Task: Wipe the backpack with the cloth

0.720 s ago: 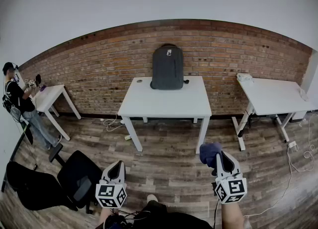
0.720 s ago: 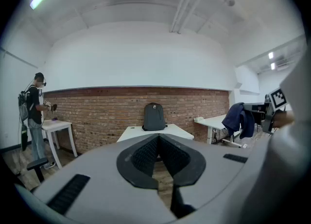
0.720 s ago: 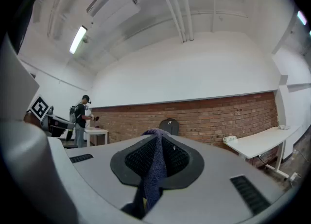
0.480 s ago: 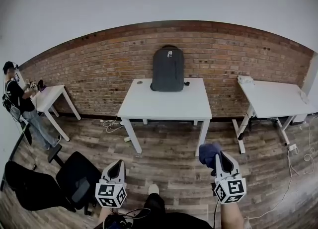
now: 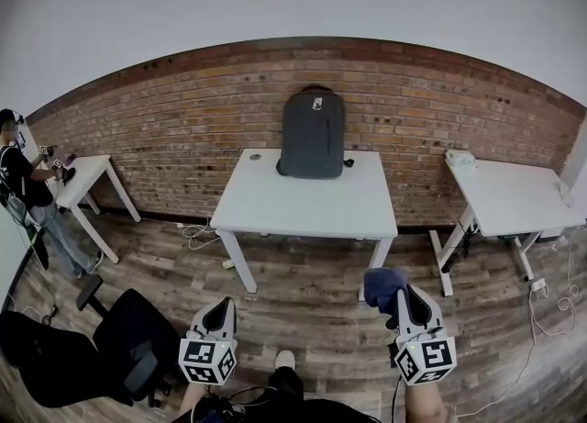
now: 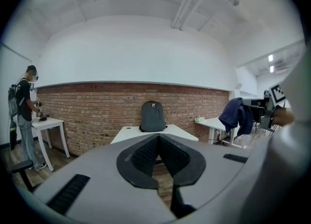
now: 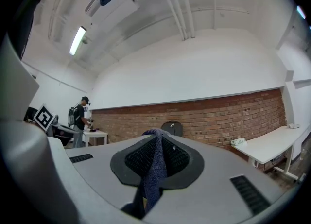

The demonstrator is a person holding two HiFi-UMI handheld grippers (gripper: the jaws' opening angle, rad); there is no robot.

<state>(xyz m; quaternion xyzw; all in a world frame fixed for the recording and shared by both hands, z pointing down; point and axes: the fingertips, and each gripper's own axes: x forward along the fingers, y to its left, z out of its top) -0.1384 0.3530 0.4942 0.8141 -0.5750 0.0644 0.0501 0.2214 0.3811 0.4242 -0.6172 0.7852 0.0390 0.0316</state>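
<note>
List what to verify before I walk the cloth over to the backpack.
1. Cloth held by right claw: ok, shut on it.
2. Left claw free: ok, shut, nothing in it.
3. Backpack located: ok, upright on the white table, against the brick wall.
4. Backpack within reach: not ok, table stands well ahead across the floor.
5. Where the backpack is dirty: cannot tell from here.
</note>
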